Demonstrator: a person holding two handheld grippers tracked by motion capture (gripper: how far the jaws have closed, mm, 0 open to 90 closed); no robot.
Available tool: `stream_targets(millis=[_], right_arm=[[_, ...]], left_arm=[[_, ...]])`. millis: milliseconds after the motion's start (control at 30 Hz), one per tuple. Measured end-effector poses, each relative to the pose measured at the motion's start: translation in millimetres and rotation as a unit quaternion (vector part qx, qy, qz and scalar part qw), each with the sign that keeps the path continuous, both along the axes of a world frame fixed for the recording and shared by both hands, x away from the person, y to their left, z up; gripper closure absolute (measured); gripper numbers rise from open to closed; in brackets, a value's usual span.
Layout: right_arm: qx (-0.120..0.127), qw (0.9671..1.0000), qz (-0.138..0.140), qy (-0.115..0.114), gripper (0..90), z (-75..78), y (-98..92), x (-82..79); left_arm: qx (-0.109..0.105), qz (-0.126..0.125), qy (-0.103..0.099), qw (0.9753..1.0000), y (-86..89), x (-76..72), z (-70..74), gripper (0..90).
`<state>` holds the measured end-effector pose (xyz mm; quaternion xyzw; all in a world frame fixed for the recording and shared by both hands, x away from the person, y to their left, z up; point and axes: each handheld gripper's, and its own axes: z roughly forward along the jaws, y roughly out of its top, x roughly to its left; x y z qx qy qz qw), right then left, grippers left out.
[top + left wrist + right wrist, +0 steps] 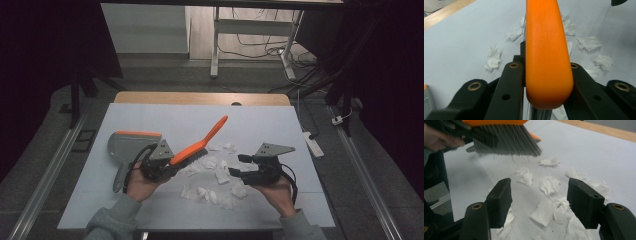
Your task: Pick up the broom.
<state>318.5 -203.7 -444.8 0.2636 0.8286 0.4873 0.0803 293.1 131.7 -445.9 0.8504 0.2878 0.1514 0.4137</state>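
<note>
High view: I'm seeing the grey dustpan (131, 145) lying empty at table left, left gripper (159, 170) gripping the orange brush (200, 143), handle angling up to far right | left gripper view: jaws pinching the brush back | right gripper view: right gripper (539, 202) hanging spread over paper scraps (548, 185).

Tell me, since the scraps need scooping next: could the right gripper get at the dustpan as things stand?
Probably not directly. The right gripper is open and free, but the dustpan lies across the table, beyond the left gripper, its brush and the paper scraps.
</note>
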Motion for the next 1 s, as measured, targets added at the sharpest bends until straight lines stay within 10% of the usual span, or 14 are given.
stream_targets(millis=[367, 1000], right_arm=[[-0.029, 0.9986, 0.012, -0.042, 33.8, 14.8, -6.6, -9.7], [-0.084, 0.9917, 0.048, -0.085, 30.9, 35.1, 5.2, -18.4]], left_arm=[[0.045, -0.043, 0.020, 0.9979, -6.3, 6.1, 5.6, 77.8], [0.111, -0.119, 0.036, 0.9859, -56.1, 8.6, -11.3, 78.0]])
